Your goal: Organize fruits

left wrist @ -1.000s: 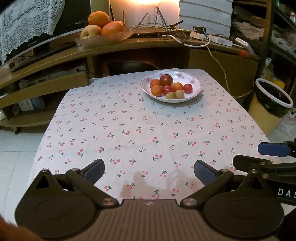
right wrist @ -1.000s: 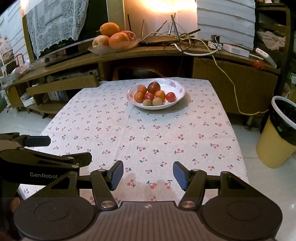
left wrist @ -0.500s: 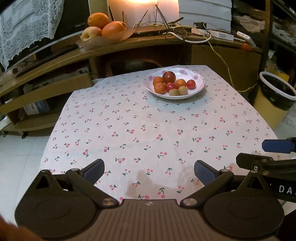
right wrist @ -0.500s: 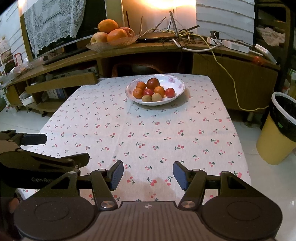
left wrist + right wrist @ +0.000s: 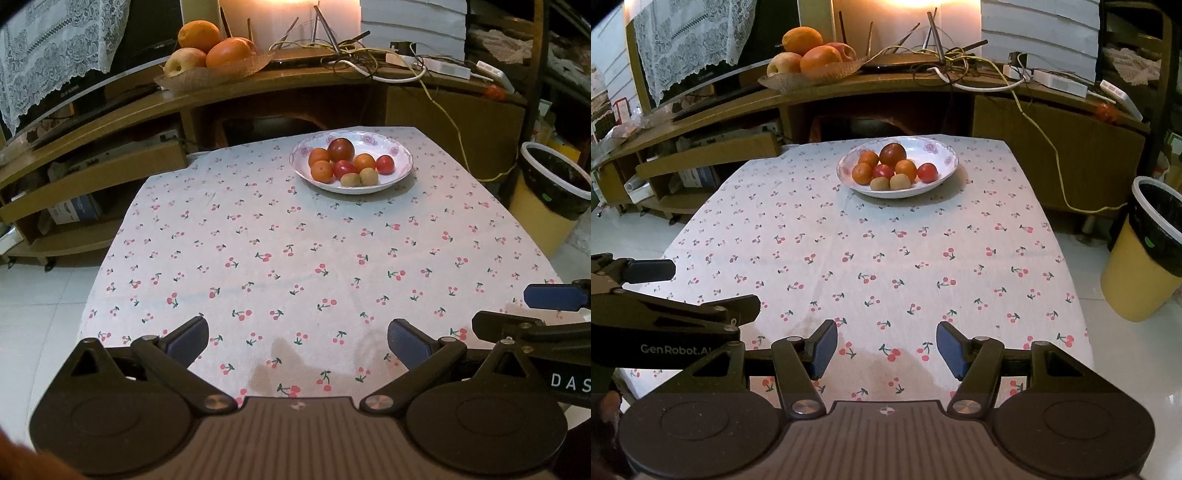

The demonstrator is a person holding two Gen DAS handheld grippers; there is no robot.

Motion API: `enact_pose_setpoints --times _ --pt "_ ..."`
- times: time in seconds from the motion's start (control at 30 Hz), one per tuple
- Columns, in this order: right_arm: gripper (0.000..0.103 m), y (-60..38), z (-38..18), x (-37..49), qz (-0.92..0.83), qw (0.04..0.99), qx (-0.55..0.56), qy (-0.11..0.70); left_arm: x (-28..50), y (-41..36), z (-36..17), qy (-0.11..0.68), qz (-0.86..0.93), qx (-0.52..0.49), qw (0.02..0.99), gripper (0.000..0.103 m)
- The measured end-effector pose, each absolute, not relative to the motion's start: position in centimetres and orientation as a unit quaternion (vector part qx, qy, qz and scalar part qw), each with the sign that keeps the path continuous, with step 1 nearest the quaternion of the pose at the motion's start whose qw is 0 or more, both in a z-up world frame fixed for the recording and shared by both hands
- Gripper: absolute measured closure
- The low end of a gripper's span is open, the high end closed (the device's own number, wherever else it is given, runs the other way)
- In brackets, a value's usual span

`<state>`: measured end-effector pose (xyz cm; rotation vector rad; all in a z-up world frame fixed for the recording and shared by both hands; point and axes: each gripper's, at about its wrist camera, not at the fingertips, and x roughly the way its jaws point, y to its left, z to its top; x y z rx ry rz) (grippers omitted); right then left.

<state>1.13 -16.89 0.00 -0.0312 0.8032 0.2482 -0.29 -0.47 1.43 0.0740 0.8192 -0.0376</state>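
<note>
A white flowered plate (image 5: 400, 173) (image 5: 945, 155) stands at the far end of the cherry-print tablecloth (image 5: 295, 251) (image 5: 879, 251). It holds several small fruits: oranges (image 5: 321, 171) (image 5: 862, 173), red ones (image 5: 385, 164) (image 5: 927, 172), a dark red one (image 5: 341, 149) (image 5: 892, 154) and brownish kiwis (image 5: 350, 180) (image 5: 880, 183). My left gripper (image 5: 297, 341) is open and empty above the near table edge. My right gripper (image 5: 886, 349) is open and empty beside it, far from the plate.
A wooden shelf behind the table carries a woven tray of large oranges and apples (image 5: 207, 48) (image 5: 809, 55), cables and a router (image 5: 347, 55). A yellow bin with a black liner (image 5: 550, 199) (image 5: 1148, 251) stands right of the table. White floor lies to the left.
Both grippers have drawn back from the plate and risen; more of the table's near part and left edge shows. Both stay open and empty.
</note>
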Motion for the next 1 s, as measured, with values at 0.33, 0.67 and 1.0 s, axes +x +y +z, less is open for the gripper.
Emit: enact_pose_setpoints --times 0.33,0.67,1.0 --pt "0.042 -16.83 -0.09 1.15 0.120 0.911 -0.015 0.394 -0.26 -0.52 1.28 0.401 -0.018 0.036 0.915 0.000" --pt "0.042 -16.79 -0.14 1.20 0.121 0.910 -0.015 0.396 -0.30 -0.49 1.24 0.401 -0.018 0.035 0.915 0.000" --pt "0.042 -16.72 -0.13 1.17 0.121 0.910 -0.015 0.396 -0.28 -0.48 1.25 0.402 -0.018 0.035 0.915 0.000"
